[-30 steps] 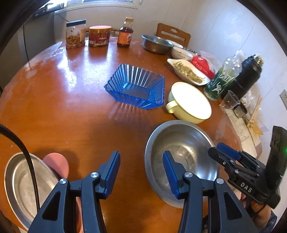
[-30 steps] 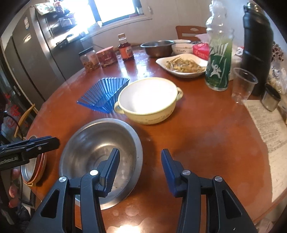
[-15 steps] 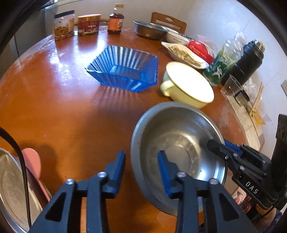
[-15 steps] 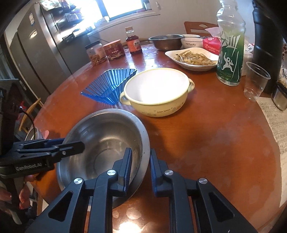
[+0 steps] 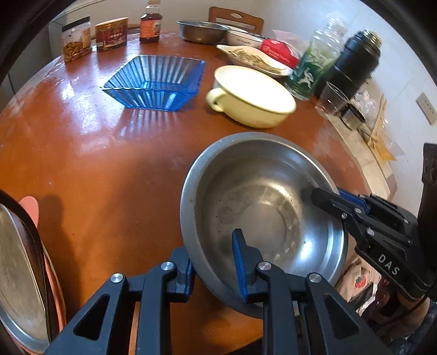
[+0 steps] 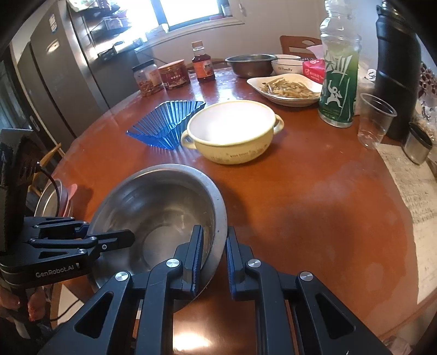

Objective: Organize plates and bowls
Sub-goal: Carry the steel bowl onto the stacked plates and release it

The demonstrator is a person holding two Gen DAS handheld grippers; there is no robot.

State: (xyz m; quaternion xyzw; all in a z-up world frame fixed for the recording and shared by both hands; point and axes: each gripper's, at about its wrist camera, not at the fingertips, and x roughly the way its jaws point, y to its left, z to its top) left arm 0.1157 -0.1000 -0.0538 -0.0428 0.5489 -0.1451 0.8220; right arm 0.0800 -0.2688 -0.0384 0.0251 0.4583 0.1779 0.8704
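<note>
A large steel bowl (image 5: 259, 213) (image 6: 158, 213) sits near the front edge of the round wooden table (image 5: 95, 169). My left gripper (image 5: 213, 248) straddles the bowl's near-left rim, one finger outside and one inside, its jaws closing and a gap still showing. My right gripper (image 6: 214, 232) is shut on the rim at the opposite side; in the left wrist view it (image 5: 322, 194) reaches in from the right. A cream two-handled bowl (image 5: 251, 92) (image 6: 232, 128) and a blue ribbed glass dish (image 5: 155, 79) (image 6: 164, 123) stand behind. A steel plate (image 5: 19, 273) lies on pink plates (image 5: 30, 204) at the far left.
At the table's back stand jars (image 5: 76, 38), a sauce bottle (image 5: 148, 26), another steel bowl (image 6: 251, 64) and a white dish of food (image 6: 286, 88). To the right are a green bottle (image 6: 338, 90), a black flask (image 6: 396, 76) and a plastic cup (image 6: 374, 120). A fridge (image 6: 65, 68) stands left.
Both grippers moved in onto the steel bowl's rim and narrowed. The right one closed on the rim; the left one slid from beside the bowl to straddle its edge.
</note>
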